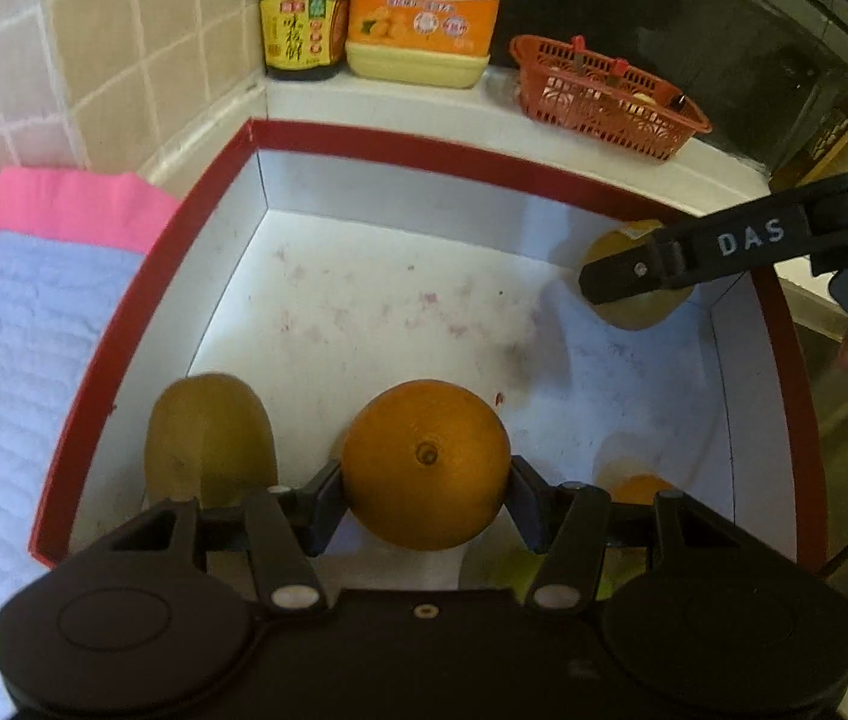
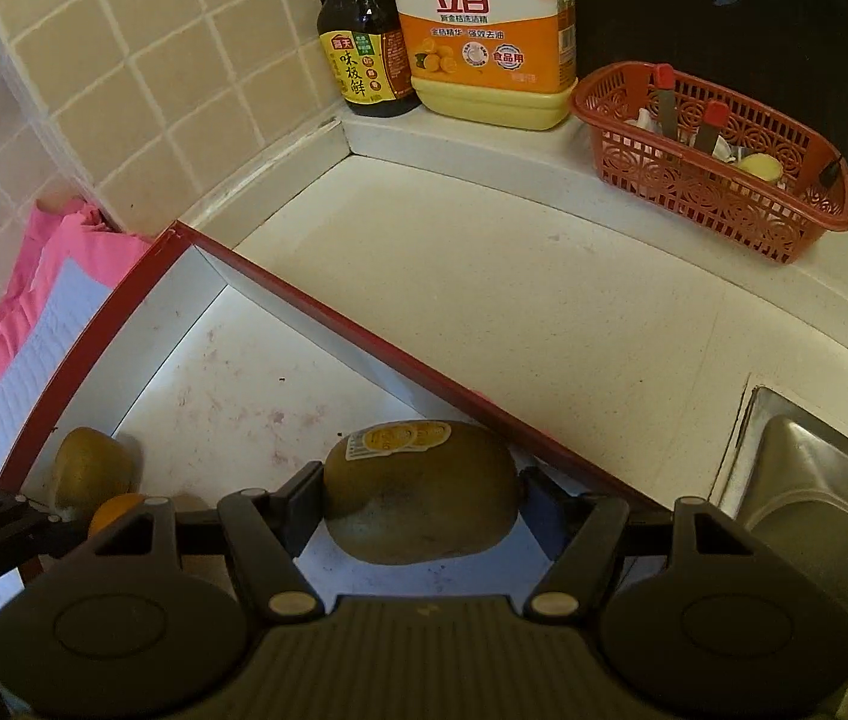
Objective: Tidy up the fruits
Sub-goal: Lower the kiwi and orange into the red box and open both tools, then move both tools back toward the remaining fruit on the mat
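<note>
The red-rimmed box (image 1: 141, 324) with a white, stained floor sits on the pale bench (image 2: 544, 312), and everything here is placed against it. Over its near side the left gripper (image 1: 424, 498) pinches an orange (image 1: 425, 462) between its two fingers, the pads pressing on either side of the fruit. Just to the left of that orange, inside the box by its left wall, a kiwi (image 1: 207, 438) lies on the floor. A second orange (image 1: 640, 489) shows partly, low in the near right part of the box.

By the box's far right wall the right gripper (image 2: 424, 501) pinches a kiwi with a sticker (image 2: 420, 492), its fingers closed against both ends; whether the fruit touches the box floor I cannot tell.

Left of the box lies a pink cloth (image 1: 63, 204) with a pale blue quilted pad. Beyond the box, on the raised ledge, stand a dark sauce bottle (image 2: 363, 48), a yellow detergent jug (image 2: 487, 42) and a red basket (image 2: 718, 162). Right of the box is a steel sink (image 2: 814, 480).
</note>
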The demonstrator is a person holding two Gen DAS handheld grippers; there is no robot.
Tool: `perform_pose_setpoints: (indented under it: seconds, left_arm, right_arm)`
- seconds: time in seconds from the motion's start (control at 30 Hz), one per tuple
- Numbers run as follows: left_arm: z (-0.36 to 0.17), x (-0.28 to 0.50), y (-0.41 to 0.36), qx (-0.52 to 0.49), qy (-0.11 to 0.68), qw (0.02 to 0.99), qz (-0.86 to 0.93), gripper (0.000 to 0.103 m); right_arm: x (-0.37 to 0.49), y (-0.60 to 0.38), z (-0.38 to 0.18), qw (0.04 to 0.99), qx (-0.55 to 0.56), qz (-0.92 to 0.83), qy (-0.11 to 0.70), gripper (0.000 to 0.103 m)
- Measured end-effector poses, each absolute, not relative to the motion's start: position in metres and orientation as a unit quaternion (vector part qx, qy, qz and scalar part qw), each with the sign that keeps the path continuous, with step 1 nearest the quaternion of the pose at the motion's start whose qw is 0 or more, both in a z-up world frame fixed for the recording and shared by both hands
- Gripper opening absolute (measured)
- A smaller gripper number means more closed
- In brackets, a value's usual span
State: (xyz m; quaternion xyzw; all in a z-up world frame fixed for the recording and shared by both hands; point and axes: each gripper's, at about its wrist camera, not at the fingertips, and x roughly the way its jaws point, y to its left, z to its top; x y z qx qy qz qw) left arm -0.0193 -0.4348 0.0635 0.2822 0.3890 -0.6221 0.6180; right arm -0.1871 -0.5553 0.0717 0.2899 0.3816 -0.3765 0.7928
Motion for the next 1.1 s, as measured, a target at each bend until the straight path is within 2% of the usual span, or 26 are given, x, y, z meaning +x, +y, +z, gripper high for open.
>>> perform_pose_setpoints:
  seconds: [0.37, 0.43, 0.47, 0.63, 0.87, 1.1]
  left_arm:
    - [0.060, -0.012, -0.431, 0.274, 0.412, 0.622, -0.606, 0.069]
    - [0.067, -0.008, -0.426, 0.251, 0.412, 0.622, -0.617, 0.079]
    - [0.072, -0.006, -0.422, 0.242, 0.406, 0.625, -0.621, 0.079]
    - [0.104, 0.000, -0.396, 0.213, 0.373, 0.645, -0.633, 0.079]
    - [0.162, 0.033, -0.317, 0.142, 0.323, 0.723, -0.594, 0.079]
    - [0.233, 0.061, -0.208, 0.089, 0.224, 0.826, -0.509, 0.079]
  right_arm:
    - [-0.182, -0.554, 0.070, 0.789, 0.270, -0.374, 0.406, 0.071]
    - [-0.185, -0.554, 0.073, 0.791, 0.278, -0.372, 0.398, 0.071]
    - [-0.188, -0.556, 0.075, 0.791, 0.286, -0.371, 0.395, 0.072]
    - [-0.209, -0.563, 0.089, 0.791, 0.339, -0.355, 0.364, 0.074]
    - [-0.224, -0.561, 0.117, 0.794, 0.352, -0.355, 0.345, 0.074]
    - [-0.209, -0.546, 0.174, 0.834, 0.298, -0.342, 0.313, 0.074]
